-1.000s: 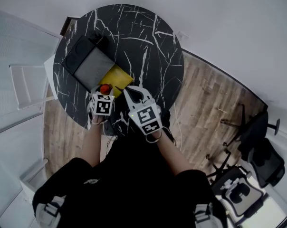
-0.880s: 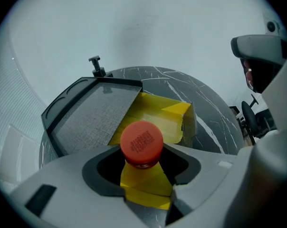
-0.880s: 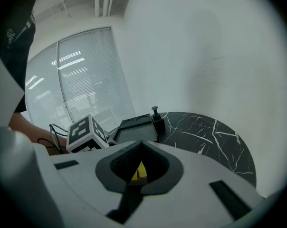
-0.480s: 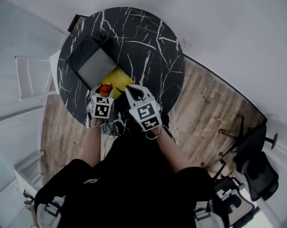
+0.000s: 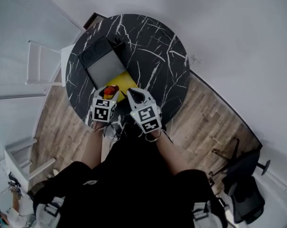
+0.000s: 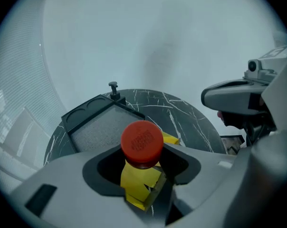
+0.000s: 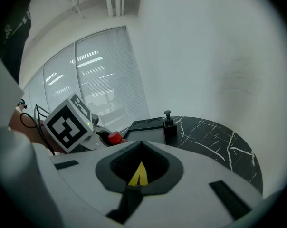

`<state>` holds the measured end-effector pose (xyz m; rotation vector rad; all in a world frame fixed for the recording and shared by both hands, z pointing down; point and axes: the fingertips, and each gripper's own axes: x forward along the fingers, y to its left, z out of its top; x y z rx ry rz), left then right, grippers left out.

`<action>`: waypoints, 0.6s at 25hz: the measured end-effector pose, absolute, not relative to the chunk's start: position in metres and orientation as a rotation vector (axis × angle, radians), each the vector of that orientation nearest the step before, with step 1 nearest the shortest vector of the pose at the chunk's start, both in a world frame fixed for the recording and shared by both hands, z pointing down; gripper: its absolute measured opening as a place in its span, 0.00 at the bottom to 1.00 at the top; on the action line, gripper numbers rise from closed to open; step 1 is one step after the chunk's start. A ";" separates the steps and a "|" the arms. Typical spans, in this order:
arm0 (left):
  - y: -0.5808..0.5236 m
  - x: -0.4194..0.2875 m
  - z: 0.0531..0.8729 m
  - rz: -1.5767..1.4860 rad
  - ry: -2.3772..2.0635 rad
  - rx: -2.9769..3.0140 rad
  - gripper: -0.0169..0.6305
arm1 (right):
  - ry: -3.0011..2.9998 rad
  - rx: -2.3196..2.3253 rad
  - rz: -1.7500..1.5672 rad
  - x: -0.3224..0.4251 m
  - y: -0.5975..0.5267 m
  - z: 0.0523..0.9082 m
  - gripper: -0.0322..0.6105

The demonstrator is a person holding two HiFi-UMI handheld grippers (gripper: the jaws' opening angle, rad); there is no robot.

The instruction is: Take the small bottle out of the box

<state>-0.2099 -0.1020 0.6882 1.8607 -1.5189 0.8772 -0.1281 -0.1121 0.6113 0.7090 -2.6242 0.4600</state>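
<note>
A small bottle with a red cap (image 5: 108, 89) stands between the jaws of my left gripper (image 5: 109, 92), which is shut on it at the near edge of the yellow box (image 5: 122, 81). In the left gripper view the red cap (image 6: 142, 141) rises above the jaws of the left gripper (image 6: 143, 167), with yellow showing below it. My right gripper (image 5: 132, 93) is beside it at the box's near right corner. In the right gripper view the right gripper (image 7: 138, 175) is shut on a thin yellow edge of the box (image 7: 139, 174).
The round black marble table (image 5: 155, 56) carries a black tray with a grey pad (image 5: 104, 66) just behind the box, and a small black pump dispenser (image 7: 168, 122) at the tray's far corner. A white chair (image 5: 41, 63) stands left of the table. Wooden floor lies around it.
The head view has swung, so the table sits further right in the picture. Both grippers stay at the yellow box's near edge, the left one still holding the red-capped bottle.
</note>
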 end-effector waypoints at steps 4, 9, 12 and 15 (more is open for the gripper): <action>-0.100 -0.210 0.666 0.807 -1.580 1.851 0.36 | -2.643 0.643 0.442 -0.134 -0.111 0.608 0.05; -0.091 -0.211 0.633 0.671 -1.659 1.832 0.36 | -2.691 0.576 0.355 -0.146 -0.111 0.588 0.05; -0.082 -0.214 0.617 0.623 -1.705 1.818 0.36 | -2.712 0.537 0.327 -0.154 -0.108 0.579 0.05; -0.074 -0.217 0.600 0.578 -1.757 1.814 0.36 | -2.731 0.497 0.300 -0.162 -0.104 0.571 0.05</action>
